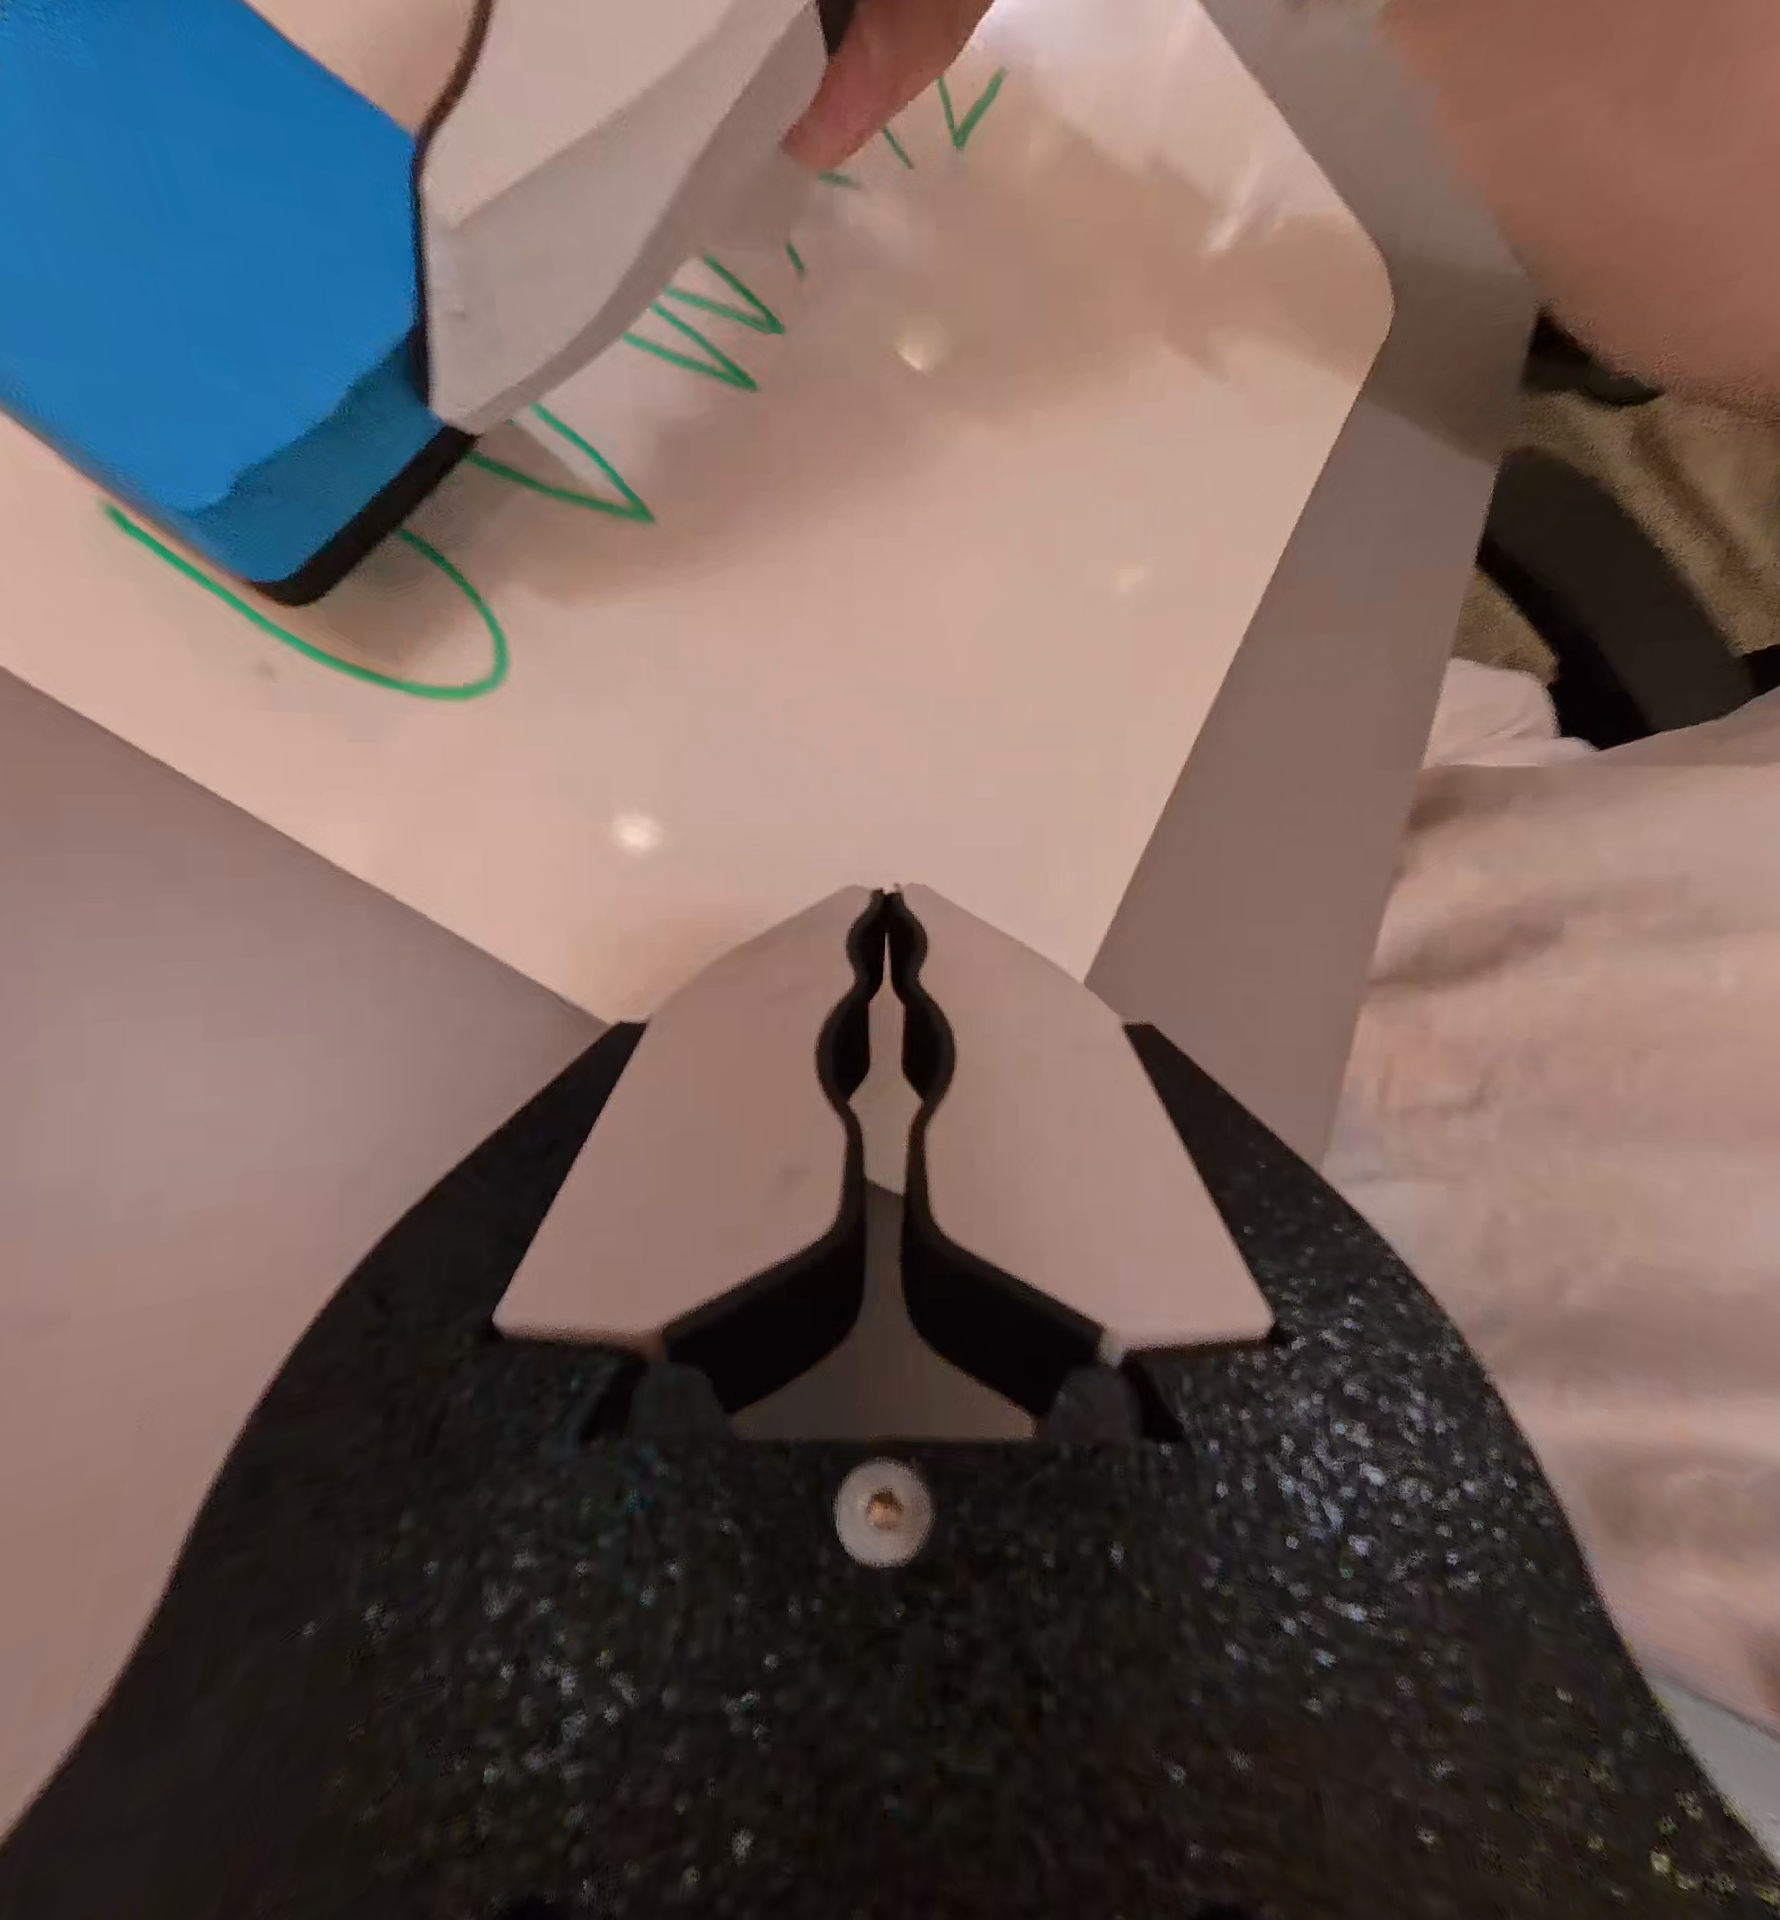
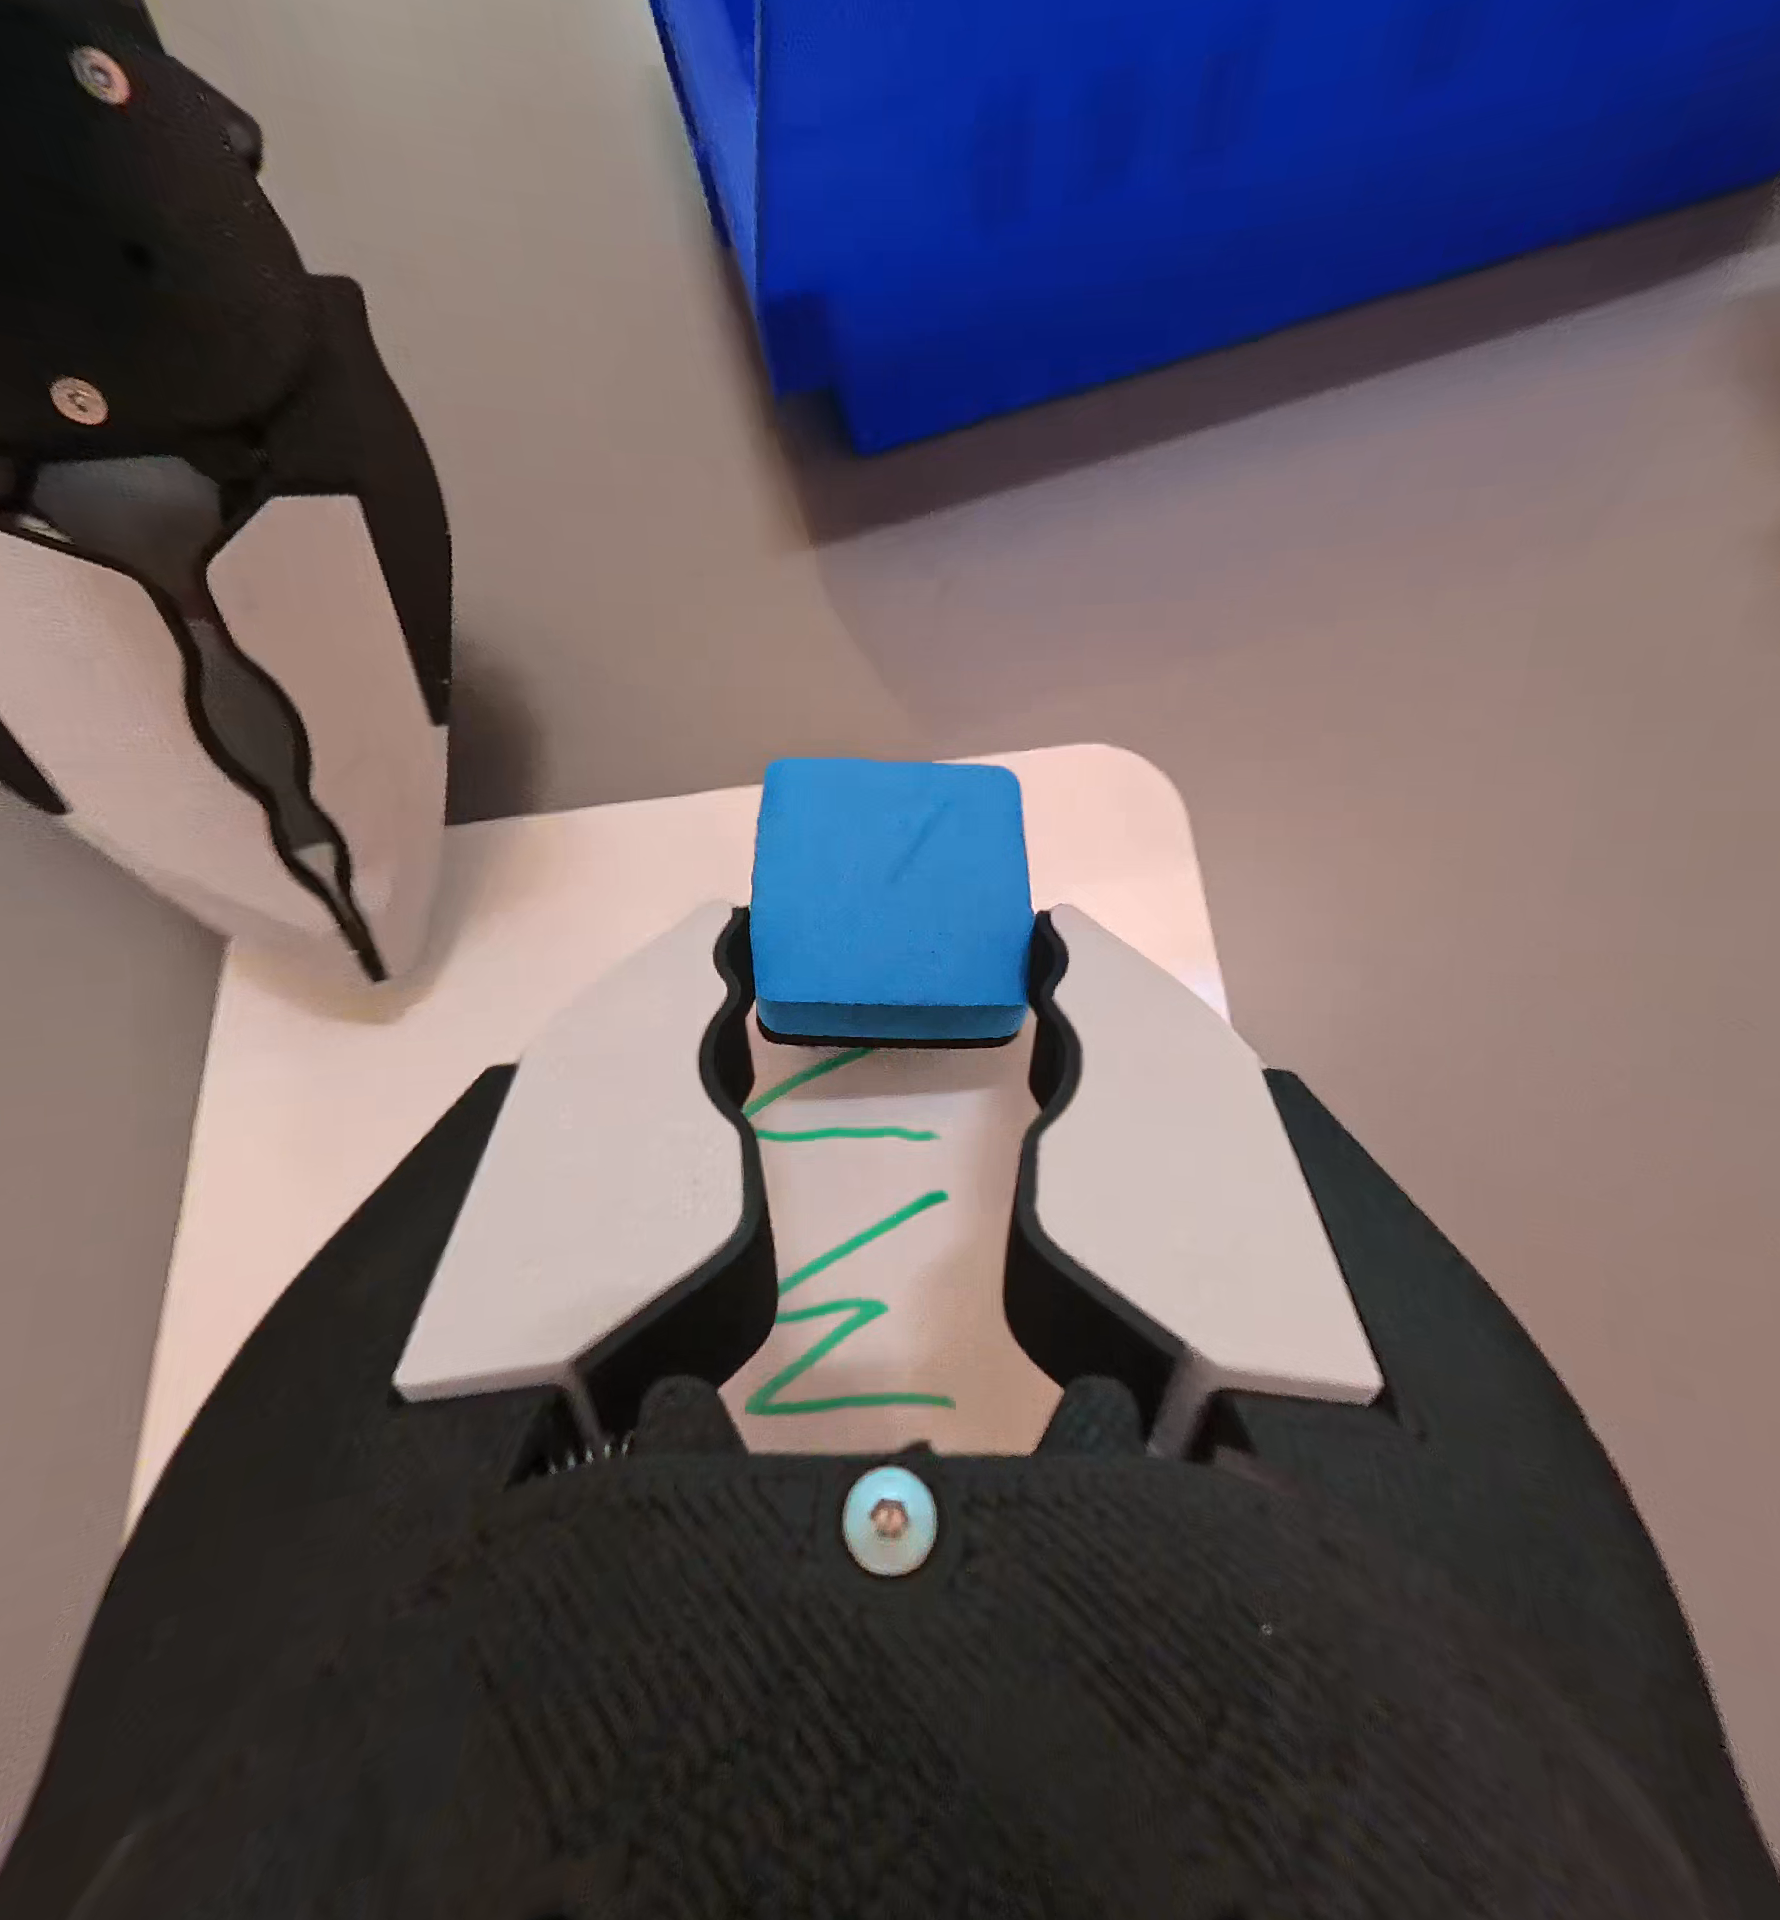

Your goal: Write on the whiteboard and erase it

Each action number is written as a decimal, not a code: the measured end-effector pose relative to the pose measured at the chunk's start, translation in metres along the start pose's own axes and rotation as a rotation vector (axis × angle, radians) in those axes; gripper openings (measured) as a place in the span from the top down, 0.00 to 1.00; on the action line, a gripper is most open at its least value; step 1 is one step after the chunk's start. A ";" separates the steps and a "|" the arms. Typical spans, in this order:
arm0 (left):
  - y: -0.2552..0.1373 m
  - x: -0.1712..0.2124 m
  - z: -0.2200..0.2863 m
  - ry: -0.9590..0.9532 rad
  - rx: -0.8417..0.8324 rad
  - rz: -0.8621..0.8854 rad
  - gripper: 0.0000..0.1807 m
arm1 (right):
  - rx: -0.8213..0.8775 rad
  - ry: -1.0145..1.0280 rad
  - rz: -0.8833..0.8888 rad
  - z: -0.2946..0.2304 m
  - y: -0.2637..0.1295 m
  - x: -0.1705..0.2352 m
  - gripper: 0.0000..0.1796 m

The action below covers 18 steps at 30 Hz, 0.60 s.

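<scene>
While the right gripper [image 2: 891, 961] clamps the blue eraser [image 2: 888, 899] between its fingertips, the eraser sits at 12 o'clock from the gripper body, its black underside on the whiteboard [image 2: 595, 935]. Green marker strokes [image 2: 844, 1299] lie between the fingers at 6 o'clock from the eraser. The left gripper [image 1: 890, 896], jaws fully closed on nothing, has its tips at the whiteboard's edge, at 9 o'clock from the eraser in the right wrist view. A blue bin [image 2: 1281, 208] stands on the table [image 2: 1488, 935] at 1 o'clock.
</scene>
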<state>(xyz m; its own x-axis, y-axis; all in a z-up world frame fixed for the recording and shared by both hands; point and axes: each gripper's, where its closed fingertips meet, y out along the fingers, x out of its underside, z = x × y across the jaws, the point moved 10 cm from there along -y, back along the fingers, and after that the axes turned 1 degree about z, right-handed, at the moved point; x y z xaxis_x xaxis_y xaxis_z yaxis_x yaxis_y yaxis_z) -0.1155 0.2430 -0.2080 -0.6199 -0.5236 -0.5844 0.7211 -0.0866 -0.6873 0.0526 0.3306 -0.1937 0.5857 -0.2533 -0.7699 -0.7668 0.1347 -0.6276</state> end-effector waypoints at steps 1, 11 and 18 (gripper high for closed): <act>0.005 0.004 -0.001 -0.031 0.039 0.012 1.00 | -0.004 -0.019 -0.035 -0.001 0.006 0.001 0.71; 0.010 0.006 -0.004 -0.099 0.044 0.003 1.00 | -0.059 -0.098 -0.133 -0.006 0.011 -0.015 0.69; 0.012 0.005 -0.004 -0.083 0.047 0.002 1.00 | -0.102 -0.133 -0.226 -0.003 0.026 -0.016 0.70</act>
<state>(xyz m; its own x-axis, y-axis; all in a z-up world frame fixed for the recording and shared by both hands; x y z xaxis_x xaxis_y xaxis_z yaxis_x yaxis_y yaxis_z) -0.1113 0.2432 -0.2204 -0.5920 -0.5924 -0.5465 0.7374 -0.1244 -0.6639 0.0227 0.3353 -0.1972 0.7693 -0.1372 -0.6240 -0.6310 -0.0101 -0.7757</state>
